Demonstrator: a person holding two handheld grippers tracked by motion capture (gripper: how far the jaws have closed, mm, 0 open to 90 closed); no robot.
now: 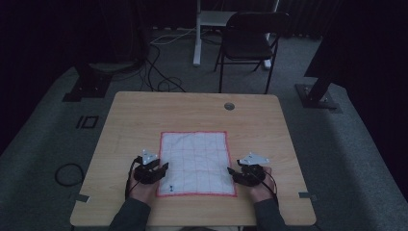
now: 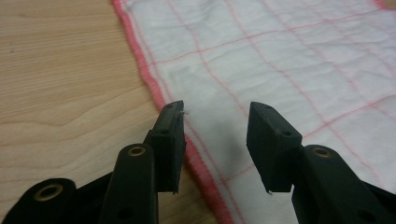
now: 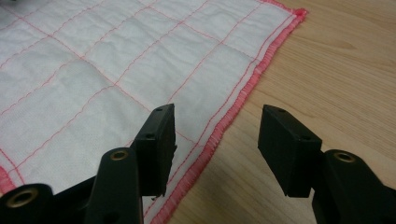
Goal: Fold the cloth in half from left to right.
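A: From the high view, a white cloth (image 1: 197, 163) with red grid lines lies flat on the wooden table (image 1: 139, 120), left gripper (image 1: 161, 169) at its nine o'clock edge, right gripper (image 1: 233, 172) at three o'clock.

B: Left gripper view: jaws spread, holding nothing, straddling the red hem (image 2: 154, 91).

A: Right gripper view: jaws parted too, empty, hem between them, table toward three o'clock.

High camera looks forward and down over the whole table (image 1: 134, 115). Each gripper camera sits low and close, peering along its jaws at one side edge of the cloth (image 1: 196, 162), which all views share.
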